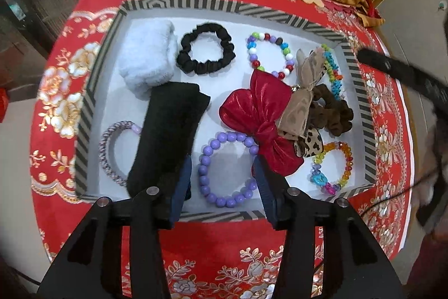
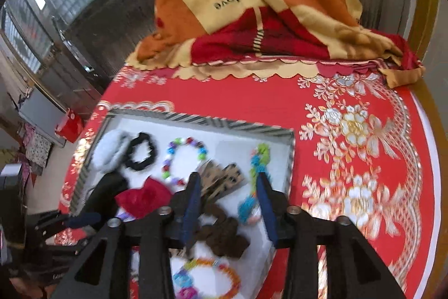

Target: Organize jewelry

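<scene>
Both claws hang over a striped-rim tray of hair ties and bracelets on a red floral-covered desk. Left wrist view: the left claw [image 1: 224, 173] stands spread wide, its blue pads either side of a purple bead bracelet [image 1: 228, 168] that lies flat on the white tray floor, pressing on nothing; the bracelet sits near the tray's [image 1: 84, 114] front edge, apparently its resting spot. Around it lie a black headband [image 1: 170, 131] just to the left, overlapping a white fluffy band [image 1: 148, 58], and a braided lilac ring [image 1: 112, 150] by the left wall. A black scrunchie [image 1: 205, 48] and a multicoloured bead bracelet [image 1: 270, 55] lie flat along the back, apart from each other, as if laid out for display. To the right a red bow [image 1: 257, 116] overlaps a tan leopard bow [image 1: 296, 108], a brown scrunchie [image 1: 333, 111] and a green-blue beaded strand [image 1: 331, 69] in a less tidy cluster, with a rainbow crystal bracelet [image 1: 333, 167] in the front right corner. Right wrist view, blurred by motion: the right claw [image 2: 229, 187] is parted and empty above the tray's right side, the leopard bow by its left finger, the beaded strand just inside its right one, the brown scrunchie below. A folded blanket [image 2: 252, 4] lies at the desk's far end.
</scene>
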{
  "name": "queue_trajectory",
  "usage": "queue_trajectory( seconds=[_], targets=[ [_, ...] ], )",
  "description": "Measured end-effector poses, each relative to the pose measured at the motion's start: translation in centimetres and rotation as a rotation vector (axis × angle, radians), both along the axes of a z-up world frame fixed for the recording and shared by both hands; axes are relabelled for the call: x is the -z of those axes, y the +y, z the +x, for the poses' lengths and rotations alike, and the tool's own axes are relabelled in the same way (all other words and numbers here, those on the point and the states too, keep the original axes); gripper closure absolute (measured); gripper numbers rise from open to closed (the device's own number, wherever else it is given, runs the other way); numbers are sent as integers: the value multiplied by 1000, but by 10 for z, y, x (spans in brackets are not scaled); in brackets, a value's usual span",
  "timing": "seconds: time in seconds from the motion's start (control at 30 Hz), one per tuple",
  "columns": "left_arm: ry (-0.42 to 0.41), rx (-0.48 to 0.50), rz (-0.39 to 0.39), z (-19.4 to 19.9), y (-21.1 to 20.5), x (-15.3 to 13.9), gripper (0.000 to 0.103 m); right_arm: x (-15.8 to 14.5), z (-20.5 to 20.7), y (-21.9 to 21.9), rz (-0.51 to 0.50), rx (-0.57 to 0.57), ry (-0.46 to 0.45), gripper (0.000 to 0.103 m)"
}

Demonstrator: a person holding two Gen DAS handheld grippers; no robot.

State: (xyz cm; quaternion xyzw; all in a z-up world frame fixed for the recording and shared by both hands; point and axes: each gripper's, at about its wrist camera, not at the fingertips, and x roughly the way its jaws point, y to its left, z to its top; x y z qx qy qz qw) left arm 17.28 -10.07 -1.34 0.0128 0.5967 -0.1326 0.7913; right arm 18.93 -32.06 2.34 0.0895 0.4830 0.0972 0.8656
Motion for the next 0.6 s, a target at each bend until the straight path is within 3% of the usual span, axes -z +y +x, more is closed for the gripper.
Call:
queue_trajectory(
  seconds=[0.37, 0.6],
  targets=[
    [-103, -30, 50, -36, 13, -26, 57, -5, -85, 32, 31, 36, -11, 62],
    [-138, -45, 57, -60, 21, -37, 57, -15, -113, 52, 2, 59, -24, 62]
  ],
)
